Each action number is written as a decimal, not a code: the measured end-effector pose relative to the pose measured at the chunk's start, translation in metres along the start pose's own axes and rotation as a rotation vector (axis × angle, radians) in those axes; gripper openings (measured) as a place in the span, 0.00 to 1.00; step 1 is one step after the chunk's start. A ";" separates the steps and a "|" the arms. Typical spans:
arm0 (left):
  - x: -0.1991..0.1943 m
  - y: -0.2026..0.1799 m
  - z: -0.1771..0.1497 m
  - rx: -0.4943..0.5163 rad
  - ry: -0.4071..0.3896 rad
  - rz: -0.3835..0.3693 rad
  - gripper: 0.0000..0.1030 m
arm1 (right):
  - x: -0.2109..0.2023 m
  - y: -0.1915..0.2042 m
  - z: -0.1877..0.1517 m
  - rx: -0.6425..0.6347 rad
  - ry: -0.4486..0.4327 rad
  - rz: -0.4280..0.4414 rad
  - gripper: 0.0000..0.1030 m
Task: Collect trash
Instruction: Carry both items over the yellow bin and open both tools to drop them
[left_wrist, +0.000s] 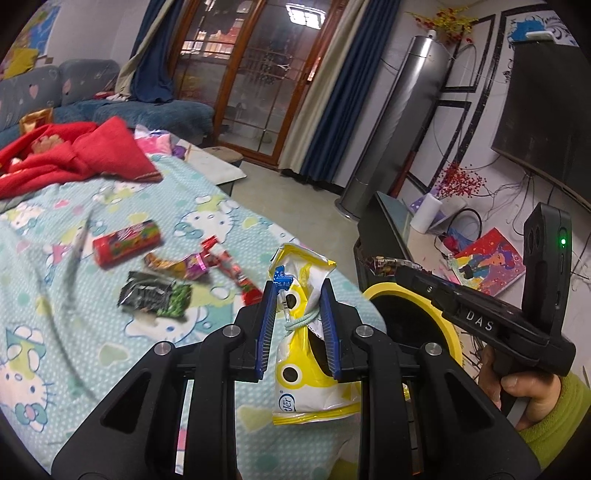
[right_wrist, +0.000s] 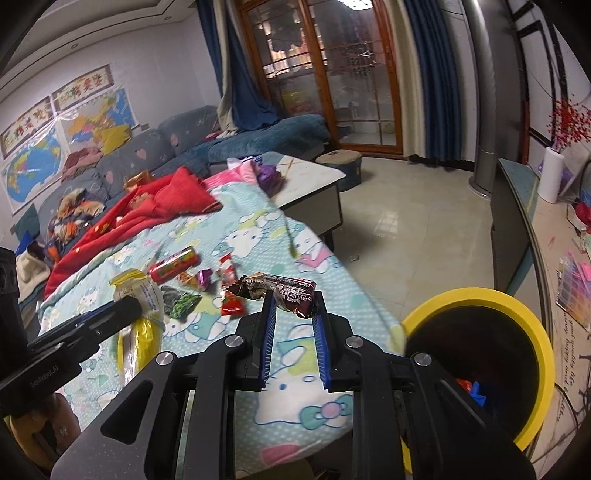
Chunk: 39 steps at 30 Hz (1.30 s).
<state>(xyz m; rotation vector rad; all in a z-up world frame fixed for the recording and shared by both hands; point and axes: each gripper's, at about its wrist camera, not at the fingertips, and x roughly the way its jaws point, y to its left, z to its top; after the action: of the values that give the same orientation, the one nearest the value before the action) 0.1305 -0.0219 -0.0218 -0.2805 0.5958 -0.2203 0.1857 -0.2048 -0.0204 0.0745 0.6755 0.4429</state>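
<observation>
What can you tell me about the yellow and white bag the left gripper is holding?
The yellow and white bag is a crinkled plastic packet with round black-and-white eye-like marks and blue lettering near its bottom. A pale green band cinches its middle. Its torn, open top flares upward. It hangs upright, lifted off the cartoon-print sheet, pinched at the neck by the left gripper. Only the blue pads touch it.

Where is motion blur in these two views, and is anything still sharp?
Left wrist view: the wrappers on the blanket smear, while the left gripper and its yellow-white bag stay sharp. Right wrist view: mild blur on the blanket; the dark wrapper is readable.
</observation>
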 end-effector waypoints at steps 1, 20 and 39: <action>0.002 -0.003 0.001 0.005 -0.001 -0.004 0.17 | -0.002 -0.004 0.000 0.009 -0.004 -0.003 0.18; 0.041 -0.064 0.012 0.111 0.034 -0.084 0.12 | -0.032 -0.078 -0.011 0.185 -0.051 -0.080 0.18; 0.073 -0.114 0.005 0.207 0.076 -0.141 0.12 | -0.053 -0.136 -0.031 0.290 -0.070 -0.162 0.18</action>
<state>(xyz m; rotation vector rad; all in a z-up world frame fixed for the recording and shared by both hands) 0.1782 -0.1485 -0.0191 -0.1139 0.6241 -0.4269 0.1808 -0.3519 -0.0415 0.3057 0.6671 0.1837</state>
